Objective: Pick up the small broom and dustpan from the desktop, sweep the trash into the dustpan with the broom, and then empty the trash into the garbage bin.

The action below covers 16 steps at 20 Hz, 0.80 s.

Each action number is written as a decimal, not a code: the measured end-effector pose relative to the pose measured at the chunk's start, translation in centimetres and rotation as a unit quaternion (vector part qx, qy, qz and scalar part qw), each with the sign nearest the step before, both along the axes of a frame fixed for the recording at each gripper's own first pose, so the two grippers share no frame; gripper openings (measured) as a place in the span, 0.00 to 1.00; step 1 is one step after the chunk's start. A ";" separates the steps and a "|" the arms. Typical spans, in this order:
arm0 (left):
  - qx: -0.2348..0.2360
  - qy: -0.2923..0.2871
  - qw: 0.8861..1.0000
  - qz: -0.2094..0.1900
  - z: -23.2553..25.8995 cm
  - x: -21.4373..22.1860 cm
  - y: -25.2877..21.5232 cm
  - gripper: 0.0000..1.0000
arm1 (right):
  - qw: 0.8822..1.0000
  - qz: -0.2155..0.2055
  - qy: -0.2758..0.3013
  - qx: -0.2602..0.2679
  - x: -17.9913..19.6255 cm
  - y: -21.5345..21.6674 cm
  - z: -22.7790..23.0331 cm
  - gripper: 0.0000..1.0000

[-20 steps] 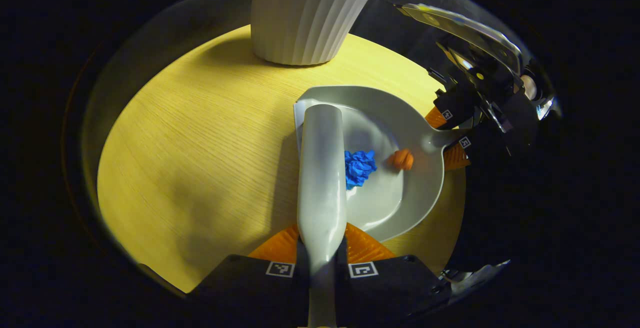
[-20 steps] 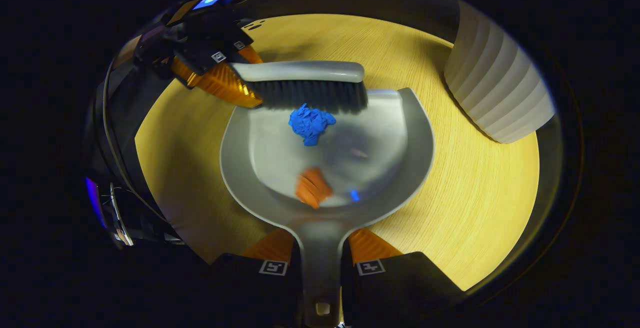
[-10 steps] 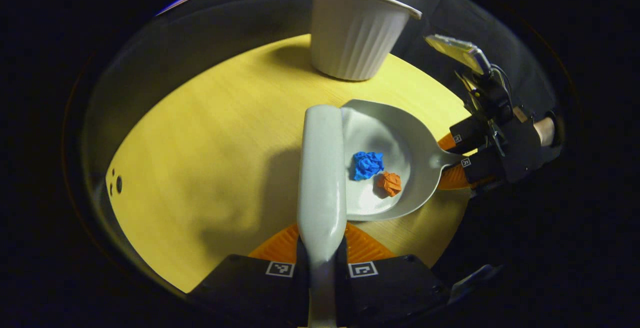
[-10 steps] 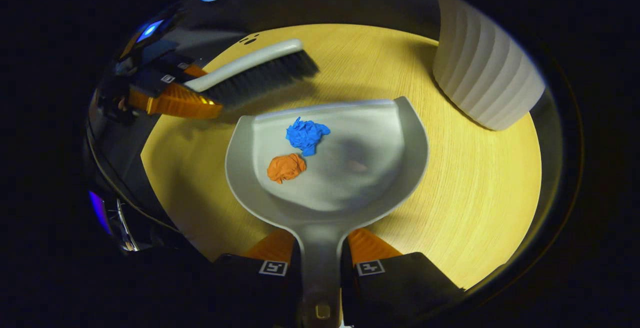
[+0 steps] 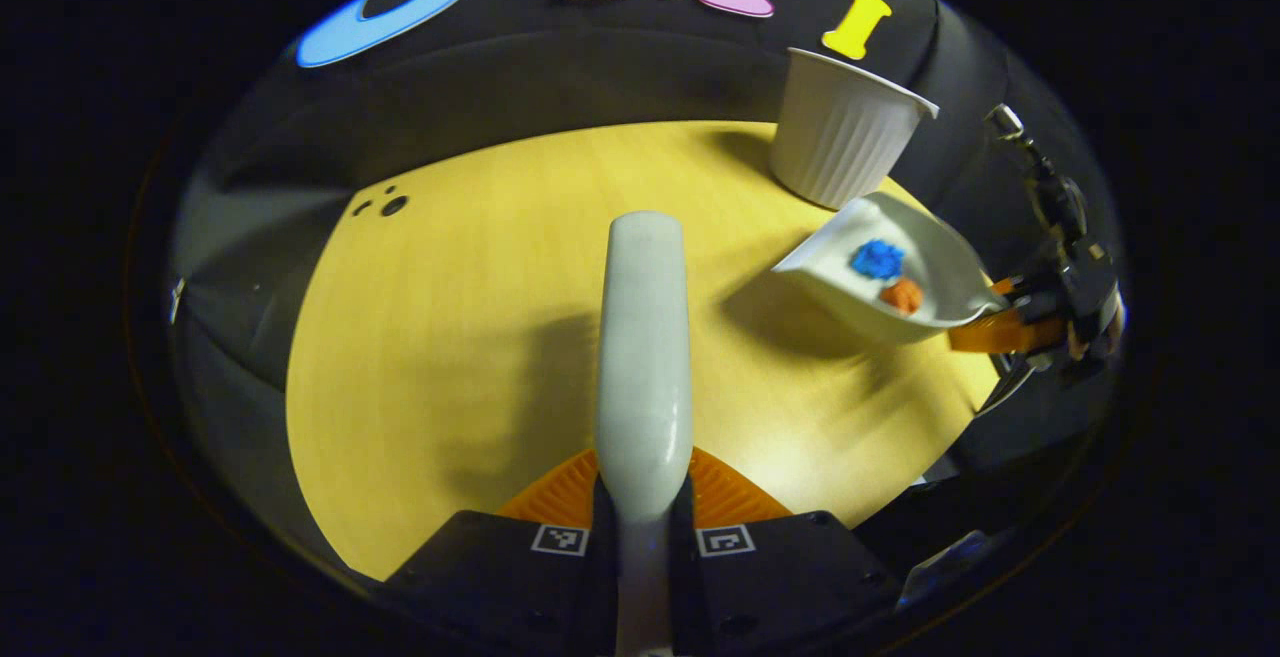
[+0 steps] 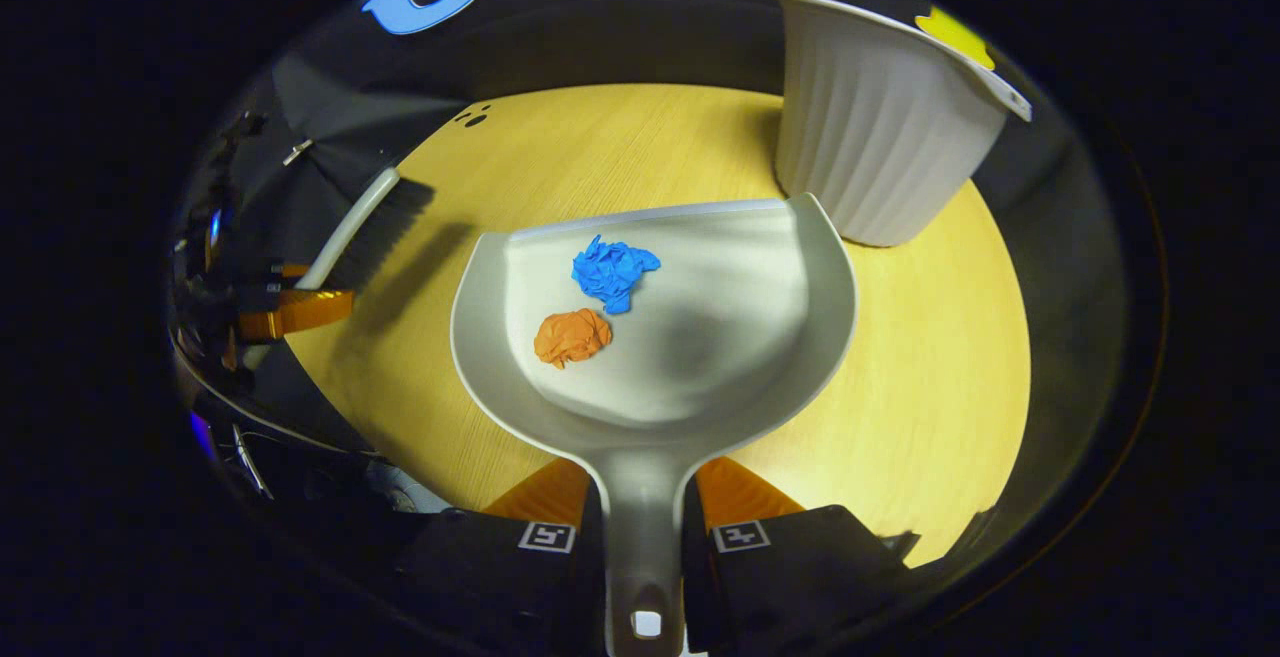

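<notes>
My right gripper [image 6: 643, 497] has the dustpan [image 6: 690, 357] straight ahead of it, handle running back between the two fingers, both pressed on it, pan lifted off the table [image 6: 930, 377]. The blue paper wad [image 6: 612, 272] and the orange paper wad [image 6: 571, 336] sit in the pan bowl, blue nearer the front lip, orange just behind and left of it, close together; can't tell if they touch. The bin [image 6: 880, 127] stands just past the pan's front right corner, upright. In the left gripper view the pan [image 5: 885, 282] hangs tilted above the tabletop, near the bin [image 5: 840, 142], casting a shadow below it. My left gripper [image 5: 643, 492] pinches the broom [image 5: 643, 357] by its handle, fingers closed tight on both sides, the back of the broom pointing away from me over bare table [image 5: 450, 337]. In the right gripper view the broom [image 6: 365, 227] sits far left, dark bristles down, held clear of the pan. Materials: pan and broom back are smooth pale grey plastic, pan rounded with a straight front edge; bin is white, ribbed, tapered, with a flared rim; table is round, light wood grain; both wads are crumpled.
</notes>
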<state>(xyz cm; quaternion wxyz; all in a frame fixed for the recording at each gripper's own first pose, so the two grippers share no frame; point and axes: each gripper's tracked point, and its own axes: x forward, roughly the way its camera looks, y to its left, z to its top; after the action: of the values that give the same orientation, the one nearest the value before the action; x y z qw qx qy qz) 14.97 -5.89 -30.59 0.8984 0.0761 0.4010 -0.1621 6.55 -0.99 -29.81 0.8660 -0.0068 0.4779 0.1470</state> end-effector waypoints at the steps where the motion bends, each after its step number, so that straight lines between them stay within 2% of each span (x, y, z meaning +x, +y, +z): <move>1: -0.008 0.007 1.000 0.012 -1.4 -0.2 0.7 0.25 | 1.000 -0.007 -0.004 -0.002 0.0 0.0 0.1 0.35; 3: -0.026 0.014 0.999 0.030 -3.0 -0.7 1.1 0.25 | 1.000 -0.014 -0.001 -0.003 0.0 -0.2 0.7 0.38; 5: -0.039 0.018 0.998 0.041 -3.3 -1.3 1.9 0.23 | 1.000 -0.016 -0.009 -0.009 0.4 -0.4 1.2 0.35; 6: -0.039 0.018 0.998 0.043 -3.6 -1.4 2.5 0.25 | 0.999 -0.019 -0.017 -0.020 0.3 -0.6 1.3 0.31; 8: -0.023 0.013 0.998 0.048 -4.4 -1.1 3.2 0.24 | 0.998 -0.034 -0.030 -0.036 0.2 -1.0 2.8 0.35; 10: -0.020 0.015 0.998 0.059 -5.1 -1.7 4.9 0.25 | 0.997 -0.061 -0.037 -0.021 0.0 -1.0 4.2 0.38; 13: -0.030 0.021 0.996 0.084 -5.7 -2.2 7.1 0.25 | 0.994 -0.104 -0.034 0.017 -0.3 -1.0 5.4 0.32; 16: -0.043 0.036 0.992 0.117 -6.4 -2.6 8.6 0.25 | 0.991 -0.127 -0.045 0.019 0.4 -2.0 6.4 0.35</move>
<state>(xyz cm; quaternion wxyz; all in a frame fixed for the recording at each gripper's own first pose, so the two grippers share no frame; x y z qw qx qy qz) 12.33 2.66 -36.99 0.8988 -0.0157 0.4315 -0.0759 6.99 -2.98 -23.40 0.8985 0.0643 0.4320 0.0442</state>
